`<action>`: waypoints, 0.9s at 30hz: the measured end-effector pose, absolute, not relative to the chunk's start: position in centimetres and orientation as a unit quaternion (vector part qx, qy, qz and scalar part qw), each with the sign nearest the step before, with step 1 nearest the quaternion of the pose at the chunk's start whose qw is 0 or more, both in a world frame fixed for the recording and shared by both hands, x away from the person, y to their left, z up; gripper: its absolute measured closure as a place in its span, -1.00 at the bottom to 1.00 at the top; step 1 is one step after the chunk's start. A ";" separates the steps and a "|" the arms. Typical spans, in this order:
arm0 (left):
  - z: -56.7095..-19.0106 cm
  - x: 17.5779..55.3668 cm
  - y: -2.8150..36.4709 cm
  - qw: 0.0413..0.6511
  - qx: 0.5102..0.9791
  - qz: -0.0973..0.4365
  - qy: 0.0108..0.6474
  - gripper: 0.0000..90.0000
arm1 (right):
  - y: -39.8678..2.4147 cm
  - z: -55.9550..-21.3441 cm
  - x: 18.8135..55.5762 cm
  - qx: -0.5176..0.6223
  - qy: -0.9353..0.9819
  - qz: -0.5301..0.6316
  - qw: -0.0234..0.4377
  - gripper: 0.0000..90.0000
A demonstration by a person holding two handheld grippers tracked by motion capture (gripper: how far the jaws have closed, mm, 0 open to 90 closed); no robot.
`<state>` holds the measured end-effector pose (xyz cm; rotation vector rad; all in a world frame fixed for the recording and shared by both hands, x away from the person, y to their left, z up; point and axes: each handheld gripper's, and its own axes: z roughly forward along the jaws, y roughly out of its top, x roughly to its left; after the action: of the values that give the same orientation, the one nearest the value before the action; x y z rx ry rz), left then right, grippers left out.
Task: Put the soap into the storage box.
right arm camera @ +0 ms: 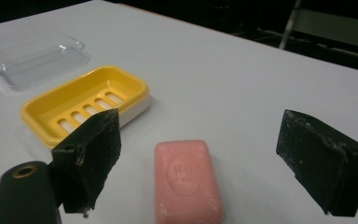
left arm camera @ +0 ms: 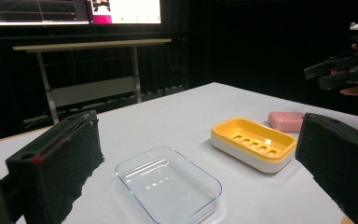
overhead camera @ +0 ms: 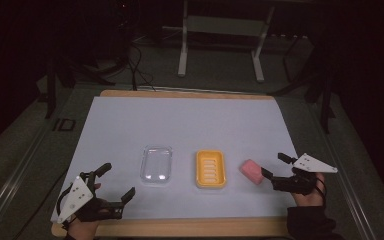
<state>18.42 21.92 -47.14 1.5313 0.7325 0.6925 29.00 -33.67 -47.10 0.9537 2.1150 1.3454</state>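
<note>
Soap [right arm camera: 189, 179] is lying flat near the tabletop's right edge while I am holding the right gripper [right arm camera: 198, 158] wide open astride it, empty, risking its slipping sideways into the yellow dish [right arm camera: 85, 103].

high: overhead, forward-down | tool views: low, near | shared: yellow dish [overhead camera: 210, 169]

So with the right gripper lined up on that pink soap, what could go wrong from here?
1. The soap lies flat on the table, between the open jaws of the right gripper; a shallow grip might let the smooth bar slip out.
2. The yellow dish sits close by, so one jaw could nudge it.
</note>
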 end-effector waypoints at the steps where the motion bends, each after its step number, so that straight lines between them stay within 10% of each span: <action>1: -47.1 18.4 21.9 0.609 0.663 0.300 0.317 -0.99 | -33.5 -47.1 29.0 0.344 0.770 0.488 0.225 -0.70; 27: -47.2 18.5 21.9 0.603 0.665 0.304 0.320 -0.99 | -33.2 -46.6 30.0 0.323 0.783 0.448 0.284 -0.71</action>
<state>18.50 21.88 -47.19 1.5402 0.7399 0.7029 30.00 -33.16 -46.61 0.8655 2.0963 1.1997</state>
